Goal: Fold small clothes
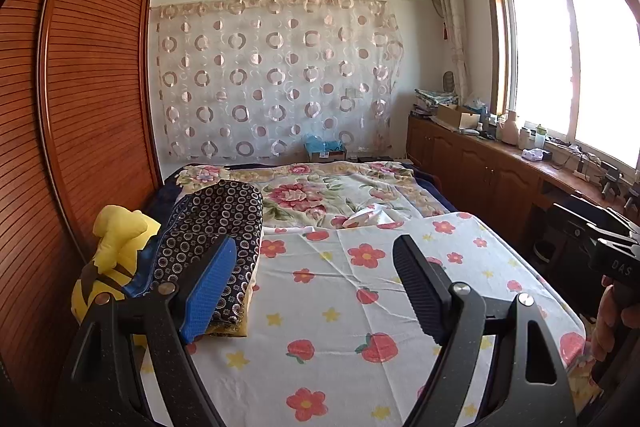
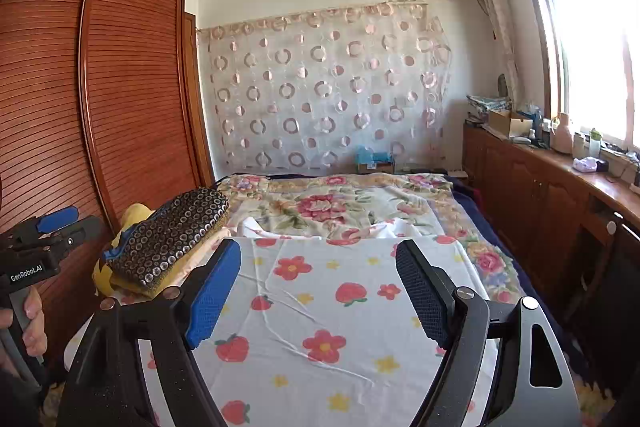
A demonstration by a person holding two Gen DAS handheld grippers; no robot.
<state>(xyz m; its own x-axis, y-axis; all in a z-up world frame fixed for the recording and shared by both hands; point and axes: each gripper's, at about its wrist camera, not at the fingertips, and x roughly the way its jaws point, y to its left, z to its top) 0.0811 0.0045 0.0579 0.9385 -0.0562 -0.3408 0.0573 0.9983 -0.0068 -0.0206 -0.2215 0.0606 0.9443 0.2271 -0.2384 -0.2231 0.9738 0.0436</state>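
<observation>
I hold both grippers up above the near edge of the bed [image 1: 400, 187], with nothing between the fingers of either one. My left gripper [image 1: 314, 275] has its fingers spread wide, and my right gripper [image 2: 318, 283] is spread just as wide; I judge that leaves me free to come down on cloth from either side.

The clothes I can make out sit in a folded pile [image 1: 216, 227] on the side of the bed nearest the wardrobe [image 1: 100, 87], a dark piece with a ring pattern on top and yellow cloth beneath it. It lies flat and squared, as folded things would, just beside a yellow stuffed toy [image 1: 116, 239] wedged between bed and wardrobe.

Over the near half of the bed lies a white cloth [image 2: 320, 307] printed with flowers and strawberries, spread smooth; I take it as the working surface. Farther up the bed a small pale bundle [image 1: 366, 217] rests crumpled on the floral cover; I cannot tell if it is a garment. This would fit a pile waiting for more pieces, or folding that is over.
</observation>
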